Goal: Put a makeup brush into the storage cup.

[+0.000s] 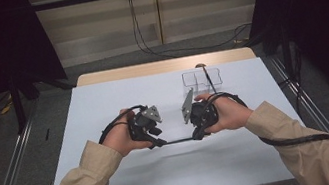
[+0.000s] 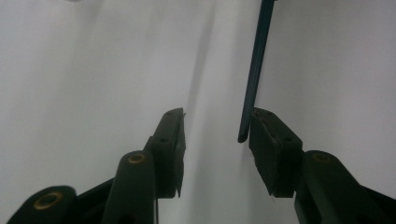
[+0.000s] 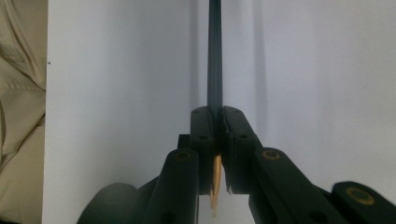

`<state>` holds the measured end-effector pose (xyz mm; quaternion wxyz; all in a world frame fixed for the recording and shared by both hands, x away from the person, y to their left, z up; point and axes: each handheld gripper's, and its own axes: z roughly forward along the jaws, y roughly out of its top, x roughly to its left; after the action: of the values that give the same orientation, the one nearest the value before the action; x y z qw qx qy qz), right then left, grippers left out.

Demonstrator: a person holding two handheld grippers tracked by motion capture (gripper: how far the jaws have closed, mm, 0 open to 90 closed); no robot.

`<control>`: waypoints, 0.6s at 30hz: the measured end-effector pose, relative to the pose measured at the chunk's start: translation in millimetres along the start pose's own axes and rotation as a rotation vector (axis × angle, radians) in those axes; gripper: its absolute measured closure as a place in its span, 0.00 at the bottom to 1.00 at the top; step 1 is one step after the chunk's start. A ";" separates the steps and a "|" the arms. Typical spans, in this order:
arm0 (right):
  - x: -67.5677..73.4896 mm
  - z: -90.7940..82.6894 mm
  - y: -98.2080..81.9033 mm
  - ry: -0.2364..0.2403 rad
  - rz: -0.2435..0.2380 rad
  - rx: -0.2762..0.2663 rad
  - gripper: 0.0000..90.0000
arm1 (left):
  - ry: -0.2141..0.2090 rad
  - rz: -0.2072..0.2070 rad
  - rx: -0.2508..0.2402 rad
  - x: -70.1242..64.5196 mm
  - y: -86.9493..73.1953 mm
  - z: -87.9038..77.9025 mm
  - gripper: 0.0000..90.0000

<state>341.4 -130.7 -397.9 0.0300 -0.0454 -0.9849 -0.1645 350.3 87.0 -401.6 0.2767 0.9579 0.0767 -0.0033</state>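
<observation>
Spanning most of the high view, the white table [image 1: 116, 176] leaves wide bare room left of the hands and in front of them, and its near edge runs just under the person's sleeves. Toward the far right edge stands a clear divided container [image 1: 201, 80] with a thin dark stick [image 1: 209, 79] leaning in it, well apart from the work. Both hands meet at mid-table. The right gripper [image 3: 215, 126] is clamped tight on a dark pencil [image 3: 215, 56], whose sharpened wooden tip pokes back between the jaws. The left gripper [image 2: 215, 135] stands partly open: the pencil's blunt end lies against one jaw's inner face, the other jaw clear of it.
</observation>
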 end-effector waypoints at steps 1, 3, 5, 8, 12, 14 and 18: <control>-0.2 0.0 -0.1 -0.001 0.000 0.002 0.93 | -0.003 0.005 0.000 -0.7 0.6 -0.3 0.62; -1.2 0.0 -0.3 -0.003 0.004 -0.001 0.93 | -0.010 0.012 0.002 -3.0 1.6 1.0 0.62; -1.9 -0.2 0.1 -0.011 0.005 -0.005 0.93 | -0.022 0.022 0.009 -4.5 2.3 3.1 0.63; -2.1 -1.0 1.2 -0.011 0.003 -0.017 0.93 | -0.023 0.013 0.013 -4.9 1.8 6.3 0.65; -0.6 -2.6 3.8 -0.012 -0.002 -0.024 0.93 | -0.025 0.025 0.029 -5.1 2.5 8.1 0.73; -0.8 -3.2 5.1 -0.013 -0.007 -0.034 0.93 | -0.026 0.026 0.032 -5.4 3.4 8.7 0.77; -0.7 -4.9 8.0 -0.022 -0.017 -0.046 0.93 | -0.031 0.035 0.049 -6.2 4.8 10.5 0.85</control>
<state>343.1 -124.8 -390.8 0.0164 -0.0393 -0.9815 -0.1869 345.3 76.4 -407.7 0.2544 0.9654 0.0557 -0.0150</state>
